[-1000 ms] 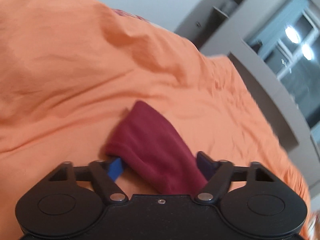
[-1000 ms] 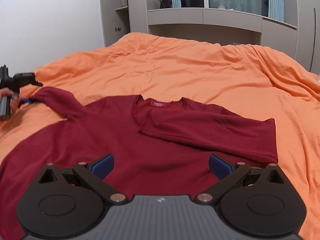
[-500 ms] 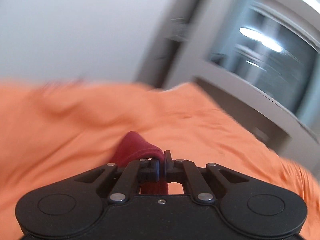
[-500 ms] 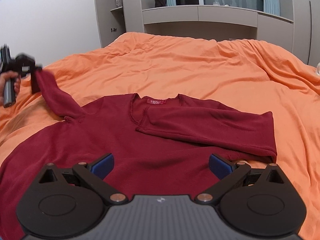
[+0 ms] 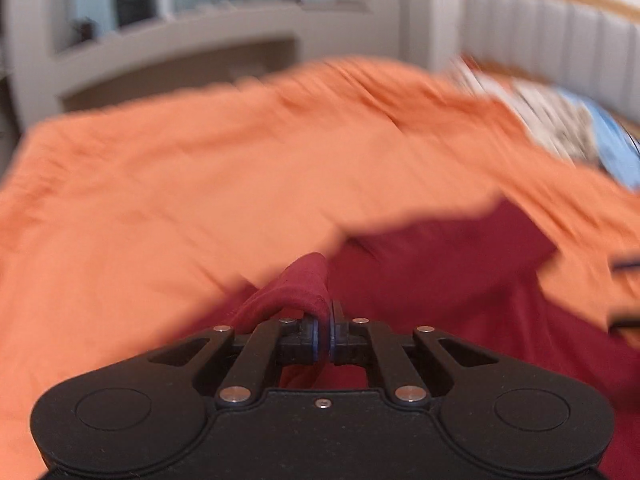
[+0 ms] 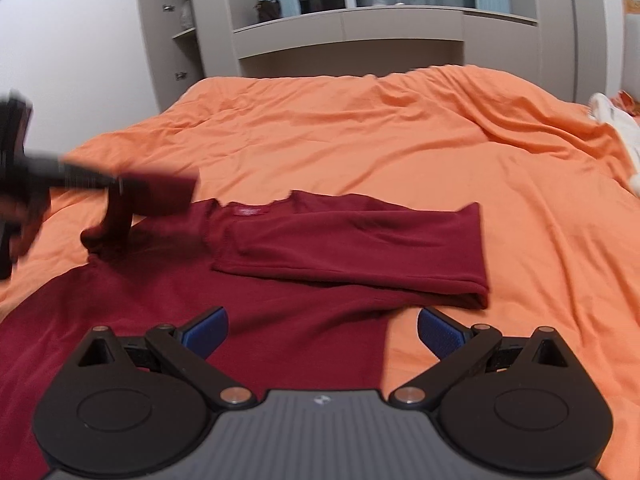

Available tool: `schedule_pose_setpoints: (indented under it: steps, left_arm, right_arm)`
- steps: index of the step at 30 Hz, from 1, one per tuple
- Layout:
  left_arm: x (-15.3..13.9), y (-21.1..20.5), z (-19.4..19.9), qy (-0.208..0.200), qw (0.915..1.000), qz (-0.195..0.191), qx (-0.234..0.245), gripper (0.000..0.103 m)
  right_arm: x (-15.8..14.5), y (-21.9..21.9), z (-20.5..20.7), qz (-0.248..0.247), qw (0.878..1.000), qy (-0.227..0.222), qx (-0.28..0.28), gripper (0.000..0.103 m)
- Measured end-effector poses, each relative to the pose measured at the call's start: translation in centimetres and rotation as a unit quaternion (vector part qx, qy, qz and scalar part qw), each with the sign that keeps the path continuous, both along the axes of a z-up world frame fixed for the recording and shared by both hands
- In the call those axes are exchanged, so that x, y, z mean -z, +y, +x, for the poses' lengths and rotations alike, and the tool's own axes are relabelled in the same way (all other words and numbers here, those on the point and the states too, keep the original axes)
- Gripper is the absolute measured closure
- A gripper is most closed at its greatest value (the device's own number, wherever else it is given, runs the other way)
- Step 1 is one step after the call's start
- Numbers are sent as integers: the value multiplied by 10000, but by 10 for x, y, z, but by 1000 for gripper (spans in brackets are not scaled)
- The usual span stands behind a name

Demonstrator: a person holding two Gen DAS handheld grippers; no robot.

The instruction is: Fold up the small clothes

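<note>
The orange bed cover lies bare and wide beyond the dark red sweater, open to a claw from the near edge up to the grey wall unit at the far end; only low wrinkles cross it. At the right edge a white and blue bundle sits on the cover, narrowing the way there; on the left the left claw, clamped on the raised sleeve, hangs above the sweater's shoulder and blocks that side; the right claw, spread wide, has clear room ahead over the folded sleeve.
</note>
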State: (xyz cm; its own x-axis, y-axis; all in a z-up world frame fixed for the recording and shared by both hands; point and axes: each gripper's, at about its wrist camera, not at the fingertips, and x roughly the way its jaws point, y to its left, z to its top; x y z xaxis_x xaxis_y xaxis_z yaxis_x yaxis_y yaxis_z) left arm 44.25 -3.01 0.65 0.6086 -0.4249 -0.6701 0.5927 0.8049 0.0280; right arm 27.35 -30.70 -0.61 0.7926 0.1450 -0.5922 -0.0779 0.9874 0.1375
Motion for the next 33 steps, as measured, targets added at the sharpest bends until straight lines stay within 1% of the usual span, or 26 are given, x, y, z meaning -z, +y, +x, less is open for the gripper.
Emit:
schedule_pose_setpoints:
  steps: [1,3,5,7,9,11,14,15,17,19,20,22,24,27,28,29,30,31,32,33]
  left_arm:
    - [14,-3,0,219,9997,-8,118,89]
    - [35,0,0,500,9984,-63,271,76]
    - [43,1,-12,611,9974,-42,385,46]
    - [41,8,-23,662,9966,-73,480,32]
    - [34,21,-34,673,9962,-175,523,28]
    - [20,35,-42,621,9969,-290,374,20]
    - [7,64,-46,565,9971,-500,-90,10]
    - [3,76,-47,570,9963,-577,-288,9]
    - [-2,98,-47,613,9929,-603,-827,3]
    - [-2,122,-43,711,9841,-518,-1541,3]
    - [-2,133,-41,742,9798,-534,-1778,3]
    - [0,157,-35,818,9684,-736,-2240,3]
    - [2,177,-30,932,9549,-951,-2655,3]
    - [7,195,-24,1007,9444,-1170,-2902,3]
    - [8,198,-23,1026,9422,-1237,-2941,3]
    - [9,200,-21,1047,9402,-1293,-2973,3]
    - [10,201,-19,1067,9383,-1341,-3005,3]
    - [11,200,-16,1080,9372,-1373,-3020,3]
    - [12,200,-14,1084,9365,-1397,-3030,3]
    - [13,201,-13,1074,9364,-1409,-3029,3]
  right_arm:
    - [0,-5,0,24,10000,8,52,0]
    - [1,-13,0,95,9998,40,157,0]
    - [2,-20,0,196,9995,79,238,0]
    - [4,-22,4,277,9991,119,283,0]
    - [6,-21,11,298,9989,174,305,0]
    - [6,-11,21,197,9994,182,232,0]
    - [5,14,42,63,9998,166,-88,0]
    - [5,25,51,33,9996,159,-237,0]
    - [3,54,71,-126,9983,95,-565,0]
    - [1,87,91,-340,9951,-8,-930,3]
    - [1,105,101,-406,9930,-59,-1109,6]
    - [1,137,120,-418,9885,-136,-1449,10]
    - [5,169,140,-488,9845,-45,-1683,15]
    - [15,206,165,-807,9802,11,-1807,28]
    - [19,214,171,-947,9790,33,-1806,40]
    - [23,221,174,-1101,9779,69,-1777,58]
    - [27,222,175,-1174,9778,115,-1732,67]
    - [29,220,176,-1135,9788,167,-1696,85]
    - [30,214,174,-1008,9808,208,-1656,93]
    - [31,207,170,-913,9826,215,-1600,95]
